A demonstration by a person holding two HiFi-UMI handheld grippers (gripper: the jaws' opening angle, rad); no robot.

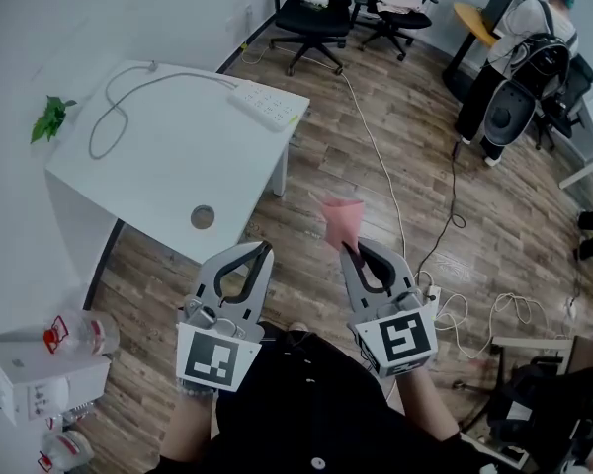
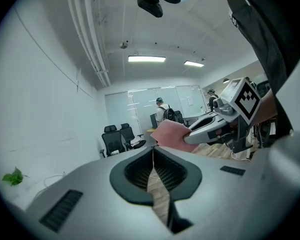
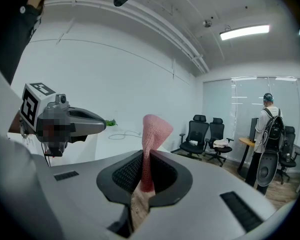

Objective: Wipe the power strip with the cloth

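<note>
— White surface (image 1: 168, 171), wood floor (image 1: 316, 166), and the person is standing well back from both corners of it. Where's the thing to be cleaned?

— The power strip (image 1: 268, 105) lies at the surface's far corner, close to the edge. Its cable (image 1: 217, 79) runs back across the top.

— And the tools?

— Both are held near the body, well apart from the strip. The left hand-held gripper (image 1: 266, 249) has its jaws pressed together on nothing. The right hand-held gripper (image 1: 348, 249) is clenched on the pink cloth (image 1: 342, 217), which sticks up past the tips in a small tuft.

— So no wiping yet.

— Not by my reckoning; the cloth is nowhere near the strip. I'd step in closer first, then lay the cloth flat on the strip's top instead of poking at it with that tuft. The strip looks light and sits by the edge, so a sideways push could slide it off. The empty left one could pin one end while the right strokes along the length, toward the middle of the surface. A firm pinch on the cloth matters too, or it may drag loose.
</note>
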